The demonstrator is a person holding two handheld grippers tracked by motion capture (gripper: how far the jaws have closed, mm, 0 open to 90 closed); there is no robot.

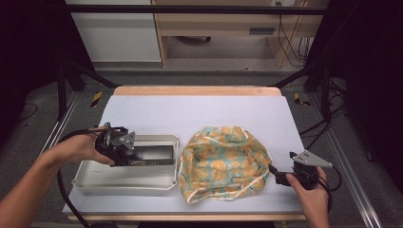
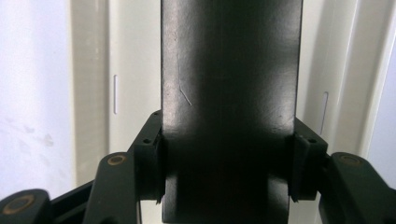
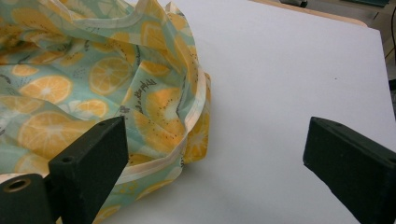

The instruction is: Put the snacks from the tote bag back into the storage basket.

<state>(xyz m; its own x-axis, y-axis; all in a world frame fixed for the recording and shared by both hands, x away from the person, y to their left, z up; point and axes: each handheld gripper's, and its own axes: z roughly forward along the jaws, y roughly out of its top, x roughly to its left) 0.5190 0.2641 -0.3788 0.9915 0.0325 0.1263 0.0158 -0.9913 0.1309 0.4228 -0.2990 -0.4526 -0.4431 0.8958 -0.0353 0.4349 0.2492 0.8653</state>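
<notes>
A long black box (image 1: 151, 154) lies in a white tray (image 1: 124, 183) at the left of the table. My left gripper (image 1: 124, 151) is shut on the box's near end; in the left gripper view the black box (image 2: 229, 93) runs up between both pads, which press its sides. A crumpled cloth bag (image 1: 223, 161) with an orange-slice print on pale green lies at centre right. My right gripper (image 1: 278, 176) stands open just beside the bag's right edge. In the right gripper view the bag (image 3: 93, 84) lies by the left jaw, and bare table shows between the jaws.
The table top (image 1: 190, 111) is covered in a pale sheet with a wooden rim. Dark frame posts (image 1: 62, 90) stand at both back corners. Cables (image 1: 66, 199) trail from each gripper toward the front edge.
</notes>
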